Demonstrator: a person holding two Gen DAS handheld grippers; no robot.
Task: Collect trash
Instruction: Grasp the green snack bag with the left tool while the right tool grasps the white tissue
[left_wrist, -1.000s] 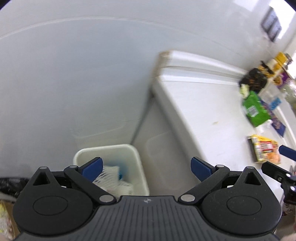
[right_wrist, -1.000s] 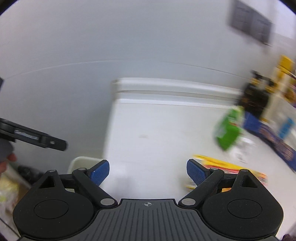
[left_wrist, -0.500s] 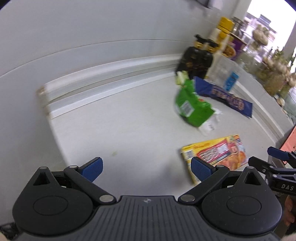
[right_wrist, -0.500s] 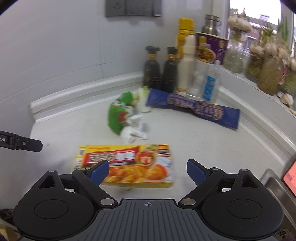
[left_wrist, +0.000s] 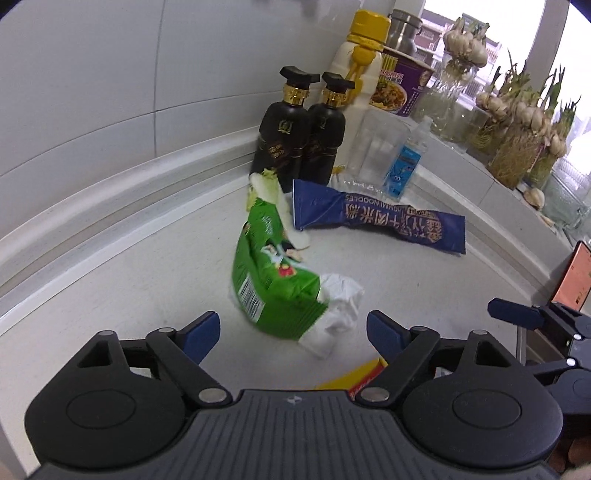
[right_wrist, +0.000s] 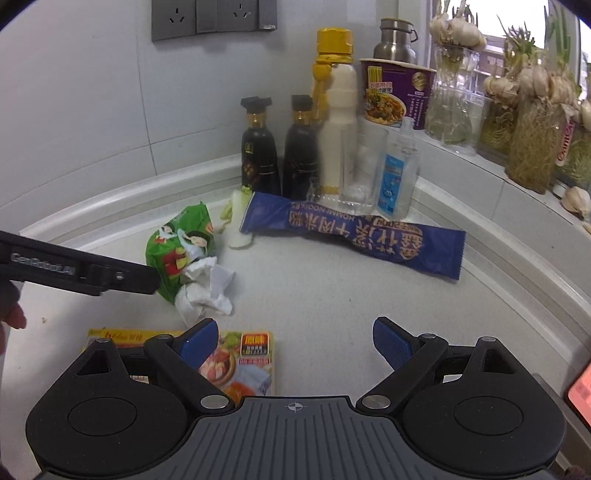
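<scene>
A crumpled green snack bag (left_wrist: 271, 280) lies on the white counter with a wad of white tissue (left_wrist: 336, 310) against it. My left gripper (left_wrist: 293, 332) hovers just in front of both; its jaws are closing, with the bag's near end and the tissue in the gap but not pressed. A long blue noodle wrapper (right_wrist: 354, 232) lies further back, and a vegetable scrap (right_wrist: 236, 225) beside it. A flat yellow food box (right_wrist: 240, 358) lies under my right gripper (right_wrist: 295, 341), which is open and holds nothing; its left finger overlaps the box.
Two dark sauce bottles (right_wrist: 280, 155), a yellow-capped white bottle (right_wrist: 336, 122), a clear glass, a small sanitiser bottle (right_wrist: 395, 173) and a purple noodle cup (right_wrist: 395, 92) stand in the back corner. Garlic and sprouting jars line the window ledge (right_wrist: 517, 173). A phone screen (left_wrist: 572, 280) glows at right.
Both views swung from the counter's left end and a white bin to the trash on the counter. The left gripper drew near the green bag and its jaws narrowed.
</scene>
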